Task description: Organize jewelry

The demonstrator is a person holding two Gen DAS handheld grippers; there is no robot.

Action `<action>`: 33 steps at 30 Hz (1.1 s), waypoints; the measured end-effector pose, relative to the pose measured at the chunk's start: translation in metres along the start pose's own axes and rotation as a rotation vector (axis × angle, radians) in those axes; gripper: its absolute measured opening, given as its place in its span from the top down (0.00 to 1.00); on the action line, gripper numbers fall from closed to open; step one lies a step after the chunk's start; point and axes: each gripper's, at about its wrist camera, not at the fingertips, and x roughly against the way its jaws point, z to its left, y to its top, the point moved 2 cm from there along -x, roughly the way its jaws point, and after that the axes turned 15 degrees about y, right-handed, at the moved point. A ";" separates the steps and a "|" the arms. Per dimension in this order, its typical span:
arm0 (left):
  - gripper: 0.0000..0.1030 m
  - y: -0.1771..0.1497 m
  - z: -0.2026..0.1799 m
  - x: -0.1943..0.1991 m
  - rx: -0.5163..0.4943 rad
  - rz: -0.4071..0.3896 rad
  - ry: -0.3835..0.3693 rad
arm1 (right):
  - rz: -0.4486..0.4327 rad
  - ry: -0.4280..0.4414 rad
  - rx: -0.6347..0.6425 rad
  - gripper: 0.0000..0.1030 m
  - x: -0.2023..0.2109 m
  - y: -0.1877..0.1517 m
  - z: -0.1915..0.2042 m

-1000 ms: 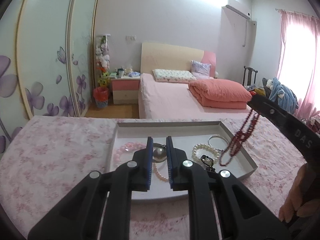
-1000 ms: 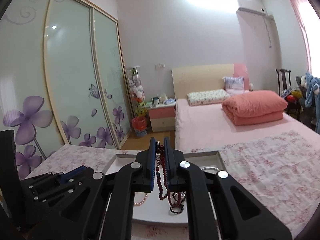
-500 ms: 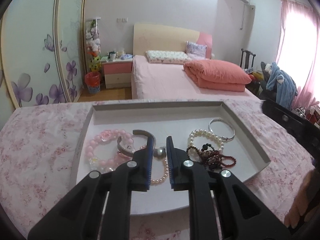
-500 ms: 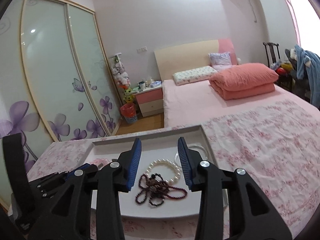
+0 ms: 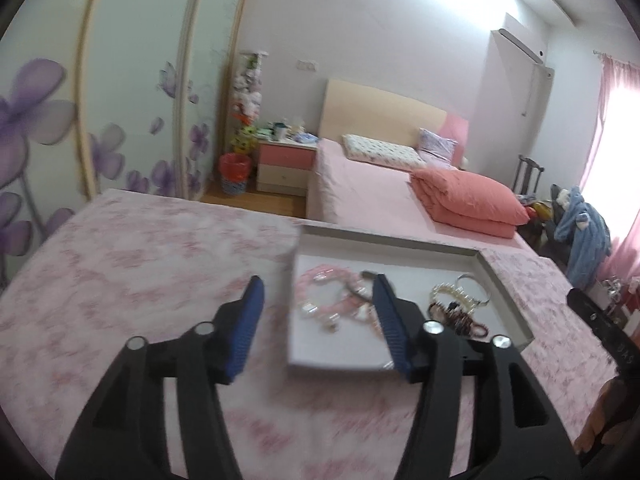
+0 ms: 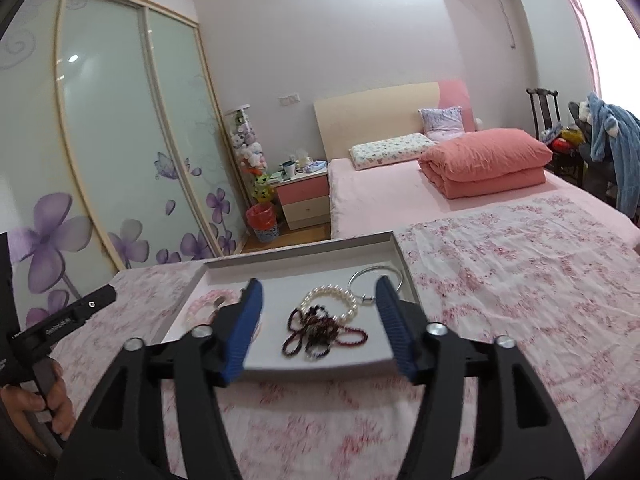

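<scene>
A shallow grey-white tray [image 6: 400, 252] [image 5: 500, 280] sits on the pink floral cloth. In it lie a dark red bead necklace [image 6: 316, 330] [image 5: 460, 316], a white pearl bracelet [image 6: 332, 300] [image 5: 446, 290], a silver bangle [image 6: 376, 276] [image 5: 478, 292] and a pink bead bracelet [image 6: 204, 306] [image 5: 320, 280]. My right gripper [image 6: 318, 284] is open and empty, just above the near part of the tray. My left gripper [image 5: 318, 286] is open and empty, over the tray's left edge.
The floral cloth [image 6: 500, 280] stretches to the right and left of the tray. A bed with a salmon duvet [image 6: 484, 160], a nightstand [image 6: 306, 200] and sliding wardrobe doors [image 6: 100, 140] stand behind. The left tool and hand [image 6: 52, 332] show at the right view's left edge.
My right gripper opened and let the dark red necklace drop into the tray, then drew back. My left gripper opened wide and swung left, off the tray's middle.
</scene>
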 end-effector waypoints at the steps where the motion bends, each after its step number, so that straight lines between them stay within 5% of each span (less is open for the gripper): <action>1: 0.39 -0.004 0.006 0.010 -0.008 -0.011 0.019 | 0.003 0.004 0.005 0.38 0.004 -0.002 0.004; 12: 0.05 -0.036 0.023 0.093 -0.051 -0.160 0.038 | 0.002 -0.017 0.099 0.02 0.051 -0.031 0.048; 33: 0.04 -0.072 0.012 0.120 -0.071 -0.184 0.007 | -0.048 -0.050 0.141 0.02 0.083 -0.063 0.062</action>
